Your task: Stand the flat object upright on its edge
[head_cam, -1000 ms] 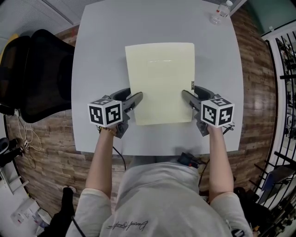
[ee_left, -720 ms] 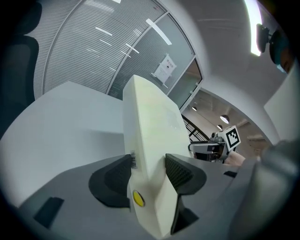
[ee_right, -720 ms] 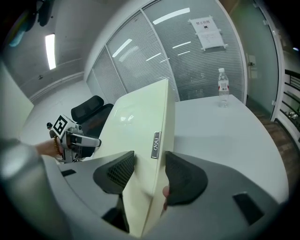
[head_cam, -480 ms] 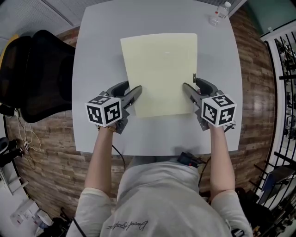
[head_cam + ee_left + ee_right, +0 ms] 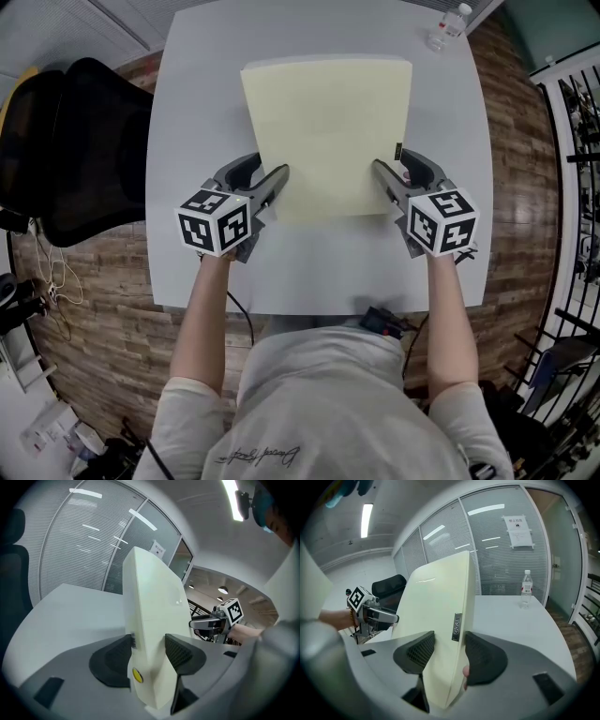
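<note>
A pale yellow flat object (image 5: 328,131), like a thin closed folder, is tilted up off the grey table (image 5: 197,103), its far edge raised toward me. My left gripper (image 5: 266,178) is shut on its left edge near the lower corner. My right gripper (image 5: 395,169) is shut on its right edge beside a small dark label. In the left gripper view the flat object (image 5: 150,616) rises steeply between the pads, with the left gripper (image 5: 147,651) pinching it. In the right gripper view the flat object (image 5: 436,616) stands the same way in the right gripper (image 5: 445,651).
A clear water bottle (image 5: 448,23) stands at the table's far right corner. A black office chair (image 5: 80,150) sits left of the table. A small dark device (image 5: 382,324) lies at the near table edge. Wooden floor surrounds the table, with black racks at the right.
The flat object has tipped up: its far edge has risen toward me and its near edge has slid away. Both grippers moved slightly forward with it.
</note>
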